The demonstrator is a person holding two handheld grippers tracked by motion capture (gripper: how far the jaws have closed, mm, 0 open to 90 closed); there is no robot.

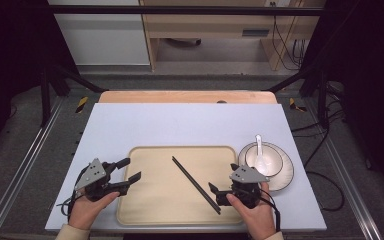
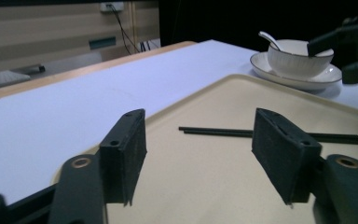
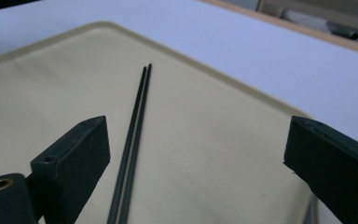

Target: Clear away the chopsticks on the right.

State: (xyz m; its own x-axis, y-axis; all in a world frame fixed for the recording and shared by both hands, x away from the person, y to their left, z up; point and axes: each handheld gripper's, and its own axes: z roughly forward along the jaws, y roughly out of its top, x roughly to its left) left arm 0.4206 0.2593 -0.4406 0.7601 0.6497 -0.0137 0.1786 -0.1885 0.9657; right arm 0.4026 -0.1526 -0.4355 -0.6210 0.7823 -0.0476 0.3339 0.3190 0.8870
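A pair of black chopsticks (image 1: pixel 196 184) lies side by side, diagonally, on a cream tray (image 1: pixel 150 200). My left gripper (image 1: pixel 129 170) hovers open over the tray's left edge, pointing right, with nothing between its jaws. My right gripper (image 1: pixel 224 180) stands open at the tray's right side, just beside the near end of the chopsticks. In the left gripper view, the chopsticks (image 2: pixel 223 132) lie beyond the open gripper (image 2: pixel 205 140). In the right gripper view, the chopsticks (image 3: pixel 137 116) run up next to the left jaw of the open gripper (image 3: pixel 205 149), apart from it.
A white bowl (image 1: pixel 262 159) holding a white spoon (image 1: pixel 259 147) sits on a white plate (image 1: pixel 286 175) right of the tray. All rest on a pale mat (image 1: pixel 180 122) over a wooden table. Metal frame rails flank both sides.
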